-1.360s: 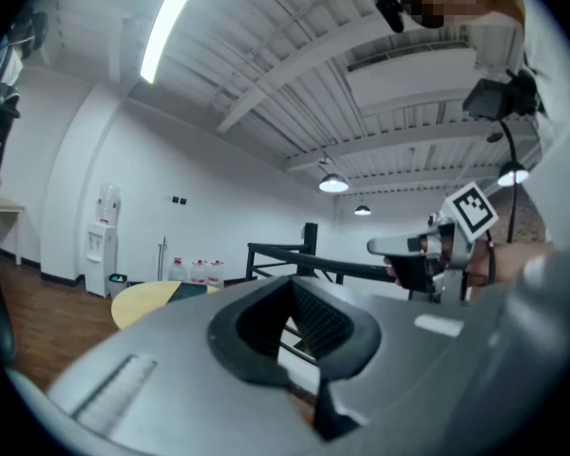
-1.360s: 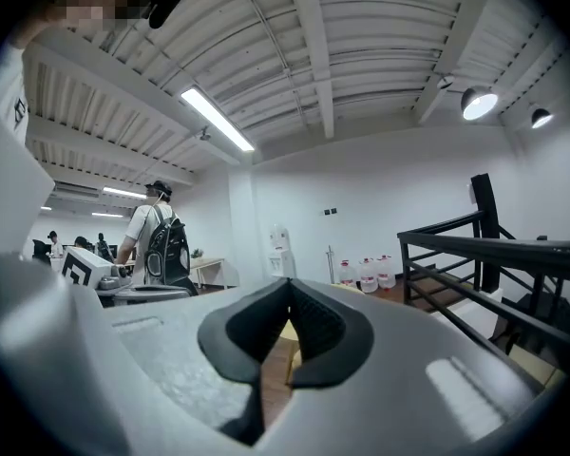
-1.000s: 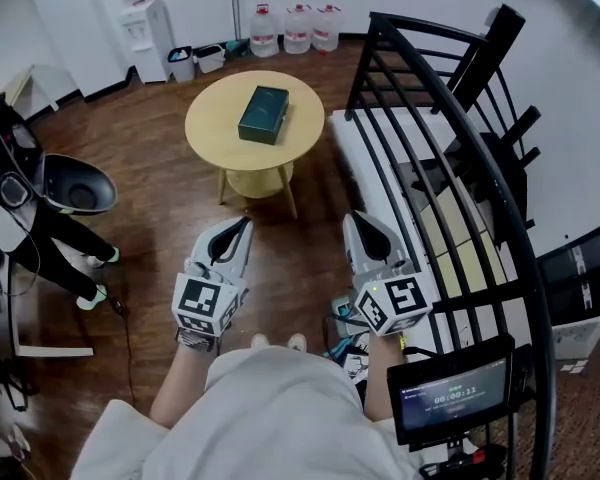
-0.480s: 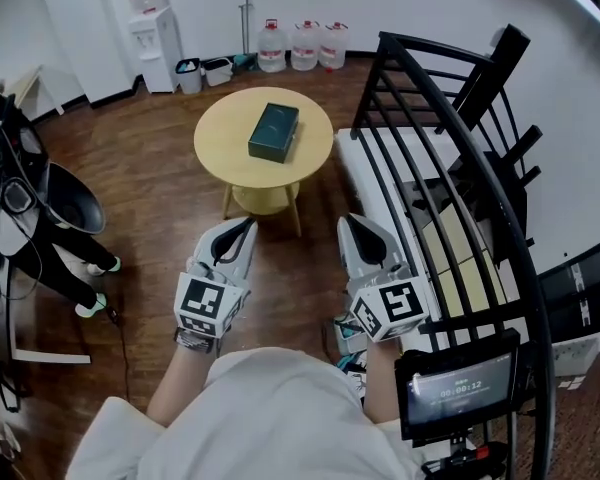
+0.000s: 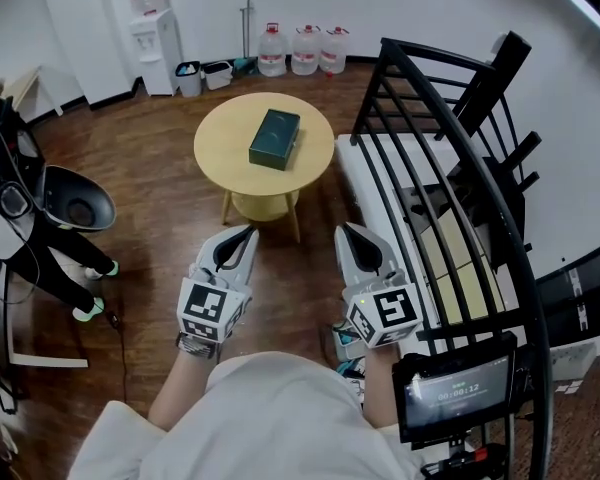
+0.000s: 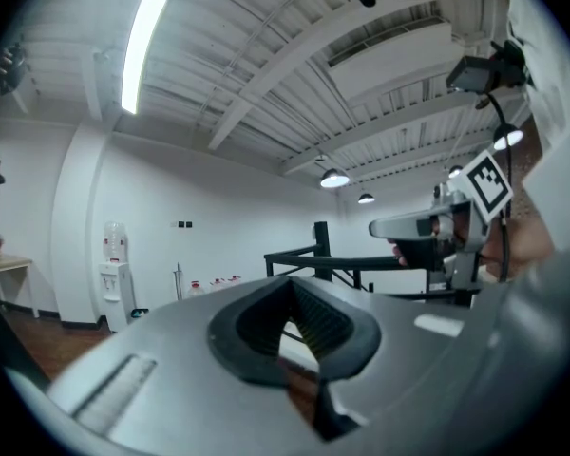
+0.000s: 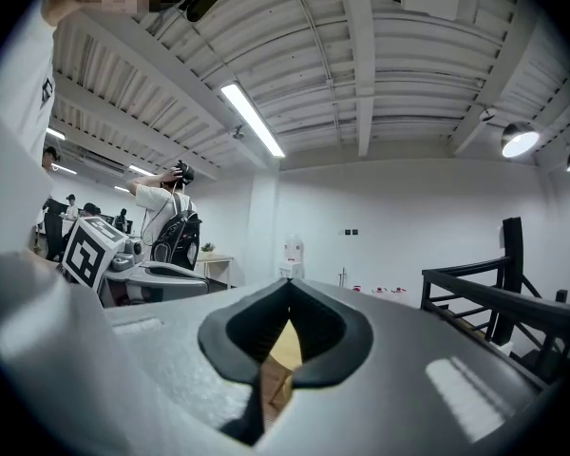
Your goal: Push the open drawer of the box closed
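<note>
The dark green box (image 5: 275, 139) lies flat, slightly askew, on the round table (image 5: 220, 133). It sits well ahead of the left gripper (image 5: 247, 231) and right gripper (image 5: 346, 229), touching neither.

- L gripper (image 5: 244, 234): jaws together, nothing btwn them; held level, tips fwd, away from torso.
- R gripper (image 5: 348, 232): jaws together, nothing btwn them; level, approx. parallel to L, apart from it.
- L cube (image 5: 205, 309), R cube (image 5: 385, 314): at rear of each gripper, by wrist.
- L forearm (image 5: 175, 388), R forearm (image 5: 378, 388): bare, extended fwd from torso.
</note>
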### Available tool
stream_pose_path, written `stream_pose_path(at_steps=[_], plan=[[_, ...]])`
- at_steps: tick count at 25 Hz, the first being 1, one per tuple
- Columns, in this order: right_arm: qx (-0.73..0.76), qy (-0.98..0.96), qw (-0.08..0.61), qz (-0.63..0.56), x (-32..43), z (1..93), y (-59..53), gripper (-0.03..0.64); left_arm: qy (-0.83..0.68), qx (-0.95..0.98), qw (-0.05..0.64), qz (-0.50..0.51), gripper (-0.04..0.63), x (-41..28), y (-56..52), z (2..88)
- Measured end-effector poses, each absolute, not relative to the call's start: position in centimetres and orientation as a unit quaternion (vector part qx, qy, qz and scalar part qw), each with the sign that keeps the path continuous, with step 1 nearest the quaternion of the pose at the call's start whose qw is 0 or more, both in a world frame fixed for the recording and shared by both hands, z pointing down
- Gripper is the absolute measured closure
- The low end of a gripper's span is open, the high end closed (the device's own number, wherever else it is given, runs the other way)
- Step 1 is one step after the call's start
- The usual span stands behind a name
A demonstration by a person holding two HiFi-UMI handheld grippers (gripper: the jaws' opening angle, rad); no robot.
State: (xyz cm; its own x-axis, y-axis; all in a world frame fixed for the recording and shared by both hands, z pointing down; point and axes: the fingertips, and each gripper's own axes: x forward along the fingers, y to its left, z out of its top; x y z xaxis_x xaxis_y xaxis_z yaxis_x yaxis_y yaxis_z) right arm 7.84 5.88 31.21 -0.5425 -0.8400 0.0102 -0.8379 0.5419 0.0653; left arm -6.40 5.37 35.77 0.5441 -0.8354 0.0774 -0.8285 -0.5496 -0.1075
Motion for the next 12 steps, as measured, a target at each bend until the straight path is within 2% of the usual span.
stream_pose_path(at_steps=[12], plan=[[0.475, -0.879, 0.027, -0.016, 7.8, 32.1, 5.6, 0.614, 0.466, -0.883, 0.006, -0.063, 0.589, -5.8, 5.3, 37.1]])
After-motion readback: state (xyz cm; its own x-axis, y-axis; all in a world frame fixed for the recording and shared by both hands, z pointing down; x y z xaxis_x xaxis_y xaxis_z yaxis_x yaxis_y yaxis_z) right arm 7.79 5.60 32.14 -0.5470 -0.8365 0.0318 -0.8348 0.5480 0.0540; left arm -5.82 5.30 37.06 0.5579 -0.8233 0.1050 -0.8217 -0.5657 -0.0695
